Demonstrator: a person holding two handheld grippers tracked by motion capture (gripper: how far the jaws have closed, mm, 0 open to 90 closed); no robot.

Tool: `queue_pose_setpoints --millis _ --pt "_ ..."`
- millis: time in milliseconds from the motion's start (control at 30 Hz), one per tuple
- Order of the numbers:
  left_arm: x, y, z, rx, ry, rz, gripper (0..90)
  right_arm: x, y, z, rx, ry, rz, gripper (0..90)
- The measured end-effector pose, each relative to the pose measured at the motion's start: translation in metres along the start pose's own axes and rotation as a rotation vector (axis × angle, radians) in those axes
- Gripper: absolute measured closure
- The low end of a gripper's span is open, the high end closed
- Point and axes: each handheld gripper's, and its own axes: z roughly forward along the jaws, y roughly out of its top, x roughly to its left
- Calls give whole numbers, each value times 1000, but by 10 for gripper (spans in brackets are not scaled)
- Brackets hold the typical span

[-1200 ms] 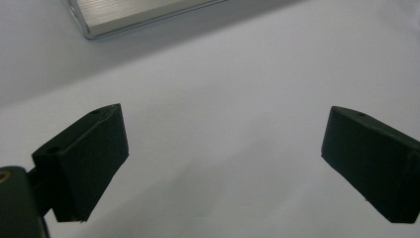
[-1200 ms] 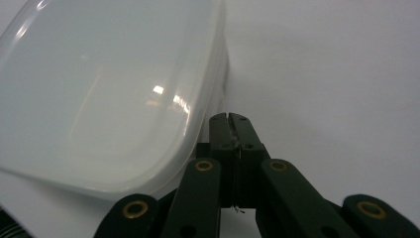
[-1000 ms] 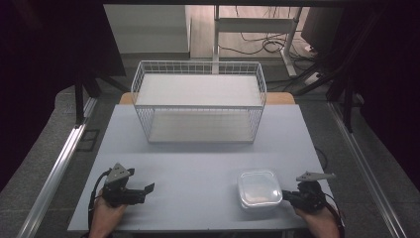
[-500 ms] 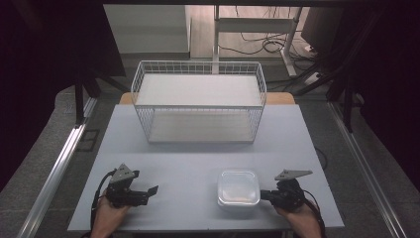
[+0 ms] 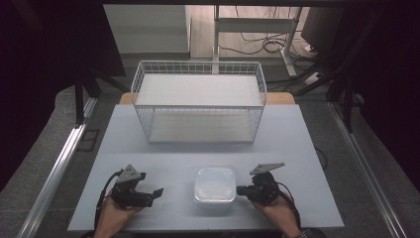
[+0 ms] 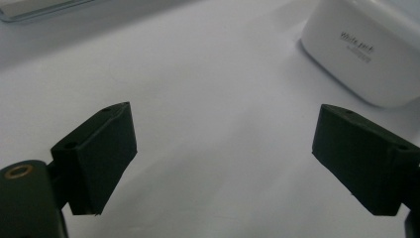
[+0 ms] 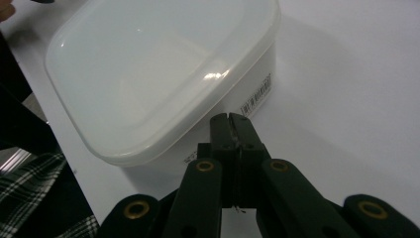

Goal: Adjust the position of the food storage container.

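Note:
A white lidded plastic container (image 5: pixel 214 185) sits near the table's front edge, between my two grippers. My right gripper (image 5: pixel 241 190) is shut, its tips at the container's right side. In the right gripper view the closed jaws point at the container (image 7: pixel 163 74), with nothing held between them; whether they touch its wall I cannot tell. My left gripper (image 5: pixel 157 191) stands open at the front left, a short way from the container. The left gripper view has the container's corner (image 6: pixel 366 54) at the upper right, beyond the spread jaws.
A white wire basket (image 5: pixel 199 100) stands at the back middle of the pale table (image 5: pixel 297 134). Dark floor and metal rails flank the table. A checked sleeve (image 7: pixel 29 183) appears at the lower left of the right gripper view.
The container has slid left along the front of the table, with the shut right gripper moving left behind it. The left gripper has stayed in place, open.

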Motion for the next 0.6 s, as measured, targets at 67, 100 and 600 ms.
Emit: queue_pose_setpoints --millis 67,100,600 --pt "1 0 -1 -1 3 -2 101 5 5 6 8 9 -11 895" --pt "1 -1 -1 -2 3 -3 103 9 11 12 14 15 -28 895" --pt "2 -1 -2 1 3 5 102 5 16 6 -32 -70 -101 707"
